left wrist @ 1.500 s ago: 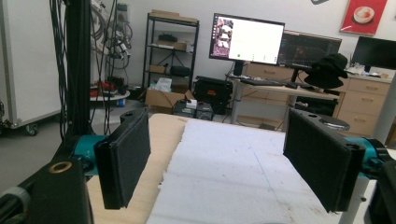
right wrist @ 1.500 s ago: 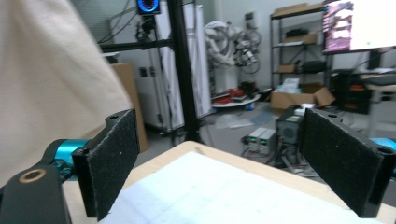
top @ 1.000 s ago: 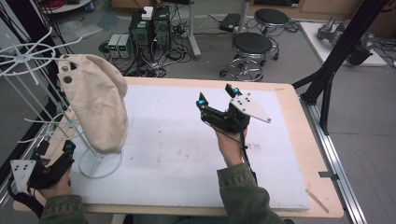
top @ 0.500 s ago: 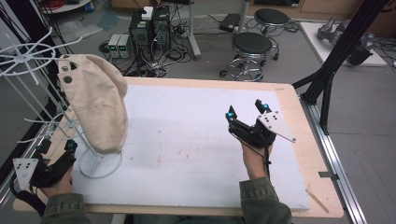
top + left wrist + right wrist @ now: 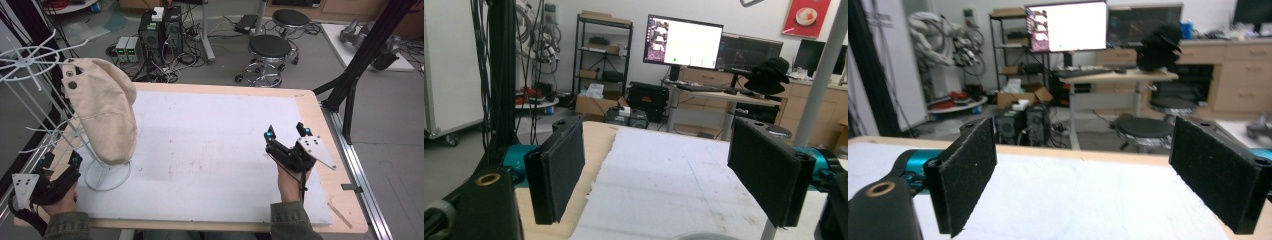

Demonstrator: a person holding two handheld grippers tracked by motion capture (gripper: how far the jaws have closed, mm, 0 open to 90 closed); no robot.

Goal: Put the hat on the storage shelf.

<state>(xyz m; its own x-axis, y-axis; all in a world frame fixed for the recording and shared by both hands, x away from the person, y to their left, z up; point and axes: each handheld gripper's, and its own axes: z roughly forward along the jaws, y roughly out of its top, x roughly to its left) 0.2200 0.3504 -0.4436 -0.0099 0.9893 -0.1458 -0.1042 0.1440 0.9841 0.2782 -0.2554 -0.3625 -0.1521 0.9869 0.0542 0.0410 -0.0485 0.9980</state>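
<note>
**A light rack, a loose hat, and two idle tools**

At the left edge of the high view, the hat [image 5: 102, 112] hangs draped over an arm of the white wire rack [image 5: 37, 65], whose round base [image 5: 106, 174] stands on the tabletop [image 5: 210, 145]. We hold the left tool [image 5: 60, 165] at the lower left of the frame, just beside that base, jaws spread wide with nothing between them. The right tool [image 5: 286, 136] sits at the right of the frame, well apart from the hat, also wide and empty.

We judge the rack the main risk: it looks thin and top-heavy under the hat, so a sideways nudge from the left tool at the base could tip it. The hat is soft cloth; if we pinch only a fold near the brim, it may slip free or drag the rack along rather than lift clear. The right tool has a long reach across, and a hasty sweep could strike the wire arms.
</note>
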